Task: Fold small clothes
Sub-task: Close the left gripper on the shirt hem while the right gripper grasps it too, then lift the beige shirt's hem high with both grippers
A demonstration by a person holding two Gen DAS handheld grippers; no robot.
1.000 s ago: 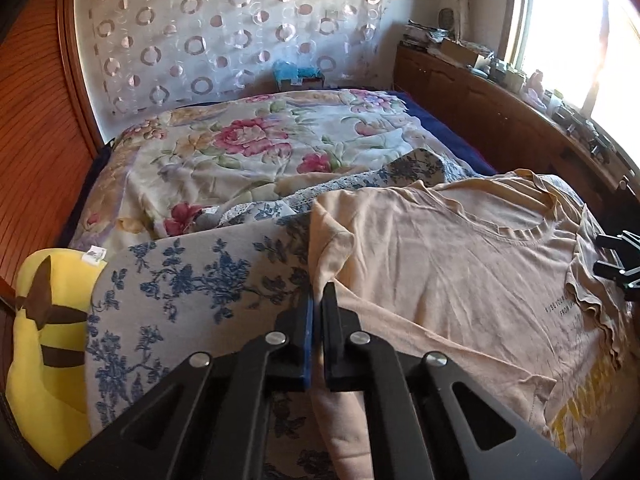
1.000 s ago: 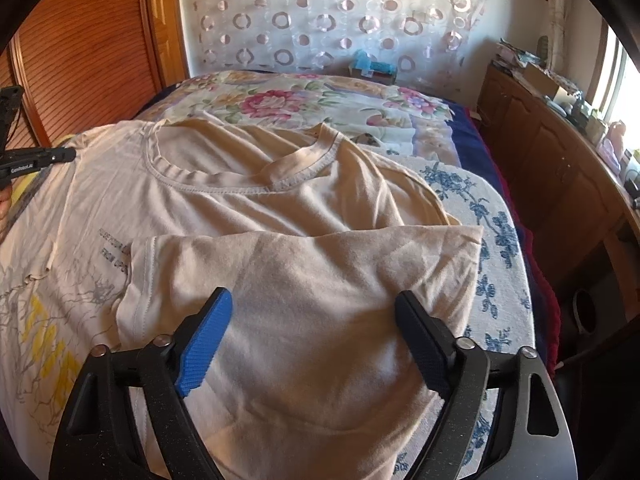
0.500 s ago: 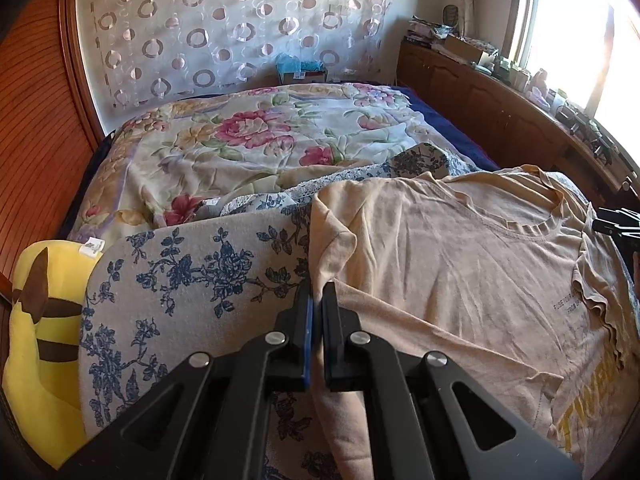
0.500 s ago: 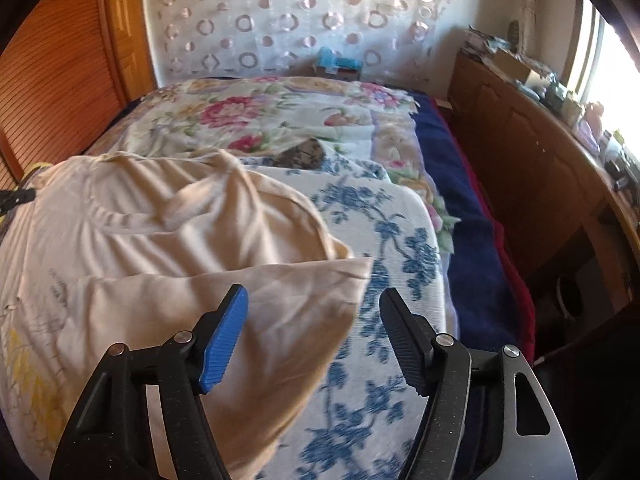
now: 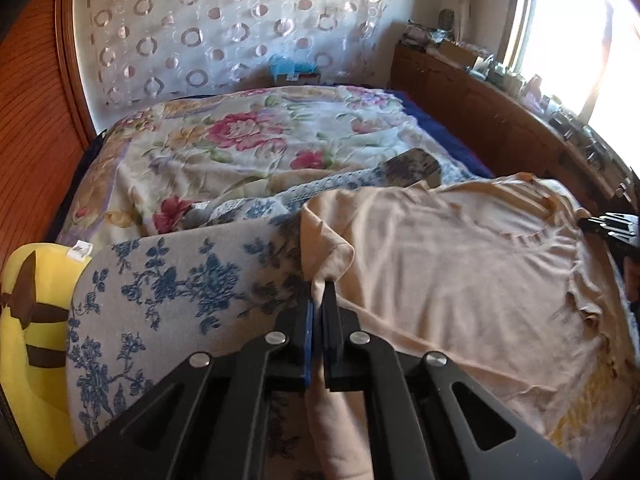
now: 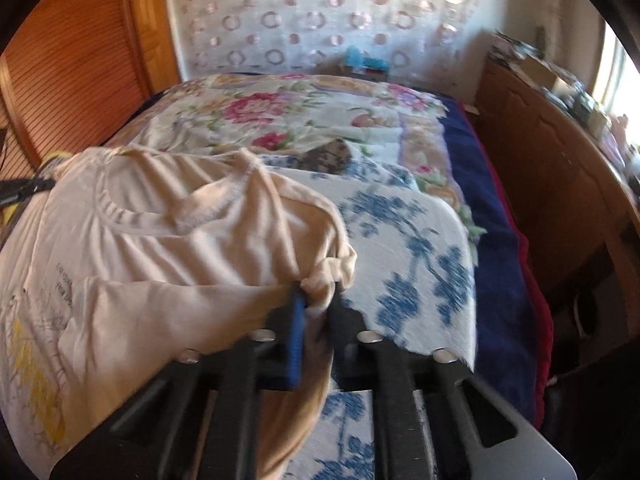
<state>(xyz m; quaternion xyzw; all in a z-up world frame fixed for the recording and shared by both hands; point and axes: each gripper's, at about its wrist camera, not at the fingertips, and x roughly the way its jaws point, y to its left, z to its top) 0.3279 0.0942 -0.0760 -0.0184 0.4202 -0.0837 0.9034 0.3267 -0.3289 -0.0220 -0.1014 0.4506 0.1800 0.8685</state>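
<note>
Two grippers, two pinches on one peach T-shirt [image 5: 452, 264]. Left gripper [image 5: 319, 292], low centre of the left wrist view: jaws clenched on a bunched fold at the shirt's left edge, probably a sleeve, cloth squeezed into a narrow ridge between the black fingers. Right gripper [image 6: 318, 300], centre of the right wrist view: also clamped, a crumpled knot of the opposite sleeve caught between the blue-padded finger and the black one. Likely reason for the twin grip: both side edges held so as to be carried inward over the body for the first fold. Picture from the right wrist blurred, so fine detail lost there.

Shirt itself spread flat across the right half of the left view, neckline toward the right edge; thin, soft knit, ribbed collar [image 6: 160, 224], shallow wrinkles, small dark lettering and a yellow print near the lower left of the right view. Underneath, a thicker pale blanket [image 5: 168, 292] with blue flower sprigs, slightly fuzzy, serving as the folding surface. Beyond it, upper middle of both views, a smooth quilt [image 5: 248, 140] with pink roses. At lower left of the left view, a yellow plush toy [image 5: 32, 320] with brown stripes, rounded and padded.
</note>
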